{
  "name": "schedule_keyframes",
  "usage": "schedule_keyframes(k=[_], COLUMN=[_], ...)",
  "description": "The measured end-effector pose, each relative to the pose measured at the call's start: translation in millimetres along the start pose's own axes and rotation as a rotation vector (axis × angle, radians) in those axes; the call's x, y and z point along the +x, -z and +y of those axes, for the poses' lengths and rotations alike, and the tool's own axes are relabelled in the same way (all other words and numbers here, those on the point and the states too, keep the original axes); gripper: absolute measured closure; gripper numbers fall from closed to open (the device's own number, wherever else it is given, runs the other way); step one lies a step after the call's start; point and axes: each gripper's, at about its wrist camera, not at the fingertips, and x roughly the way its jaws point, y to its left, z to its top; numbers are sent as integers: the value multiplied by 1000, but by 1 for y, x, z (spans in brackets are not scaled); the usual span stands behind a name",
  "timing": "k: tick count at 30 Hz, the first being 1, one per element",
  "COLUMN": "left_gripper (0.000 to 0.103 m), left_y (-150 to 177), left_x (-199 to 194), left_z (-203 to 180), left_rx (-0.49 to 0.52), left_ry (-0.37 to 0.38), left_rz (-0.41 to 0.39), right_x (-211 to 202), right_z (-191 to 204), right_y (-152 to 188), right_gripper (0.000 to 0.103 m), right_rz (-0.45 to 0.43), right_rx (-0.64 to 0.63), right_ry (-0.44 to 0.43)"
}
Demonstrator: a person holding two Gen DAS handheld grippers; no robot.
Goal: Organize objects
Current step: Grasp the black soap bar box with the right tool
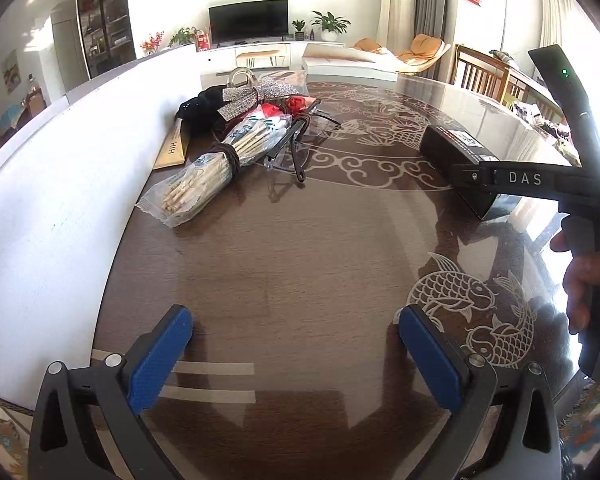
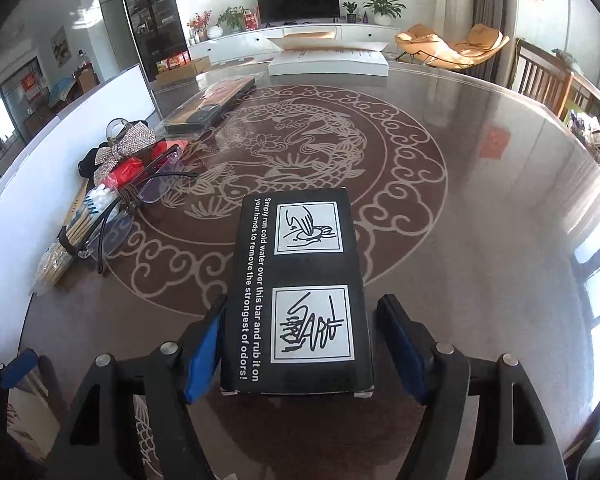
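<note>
A black box (image 2: 300,292) with white printed text lies on the round glass-topped table between the fingers of my right gripper (image 2: 300,344). The left pad (image 2: 204,356) touches its side; a gap separates the right pad (image 2: 404,356) from it, so the jaws stand open around it. The box also shows in the left wrist view (image 1: 456,160), with the right gripper body over it. My left gripper (image 1: 294,356) is open and empty above bare table. A pile lies at the table's left: bagged chopsticks (image 1: 208,172), glasses (image 1: 300,140), a rhinestone bow (image 1: 248,98), red items.
A white board (image 1: 60,184) borders the table's left side. A flat dark tray (image 2: 210,106) and a white box (image 2: 328,62) lie at the far edge. A wooden chair (image 2: 540,80) stands at the right. A person's hand (image 1: 584,280) holds the right gripper.
</note>
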Motion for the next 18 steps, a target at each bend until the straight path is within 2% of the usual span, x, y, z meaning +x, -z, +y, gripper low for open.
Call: schedule_keyframes(k=[4, 8, 10, 12, 15, 18], left_gripper=[0, 0, 0, 0, 0, 0], left_y=[-10, -42, -66, -87, -104, -101], left_x=[4, -3, -1, 10, 46, 76], left_z=[-1, 7, 12, 17, 25, 33], left_rx=[22, 24, 25, 27, 26, 25], left_ry=[7, -4, -14, -29, -54, -48], left_rz=[67, 9, -14, -12, 49, 135], right_x=[1, 5, 10, 11, 11, 11], right_z=[3, 3, 11, 9, 8, 9], right_y=[2, 3, 2, 2, 2, 2], right_gripper=[17, 9, 7, 5, 5, 5], right_rz=[-15, 0, 15, 17, 17, 17], right_rx=[-15, -17, -55, -48, -45, -45], right_ry=[16, 32, 73, 66, 64, 65])
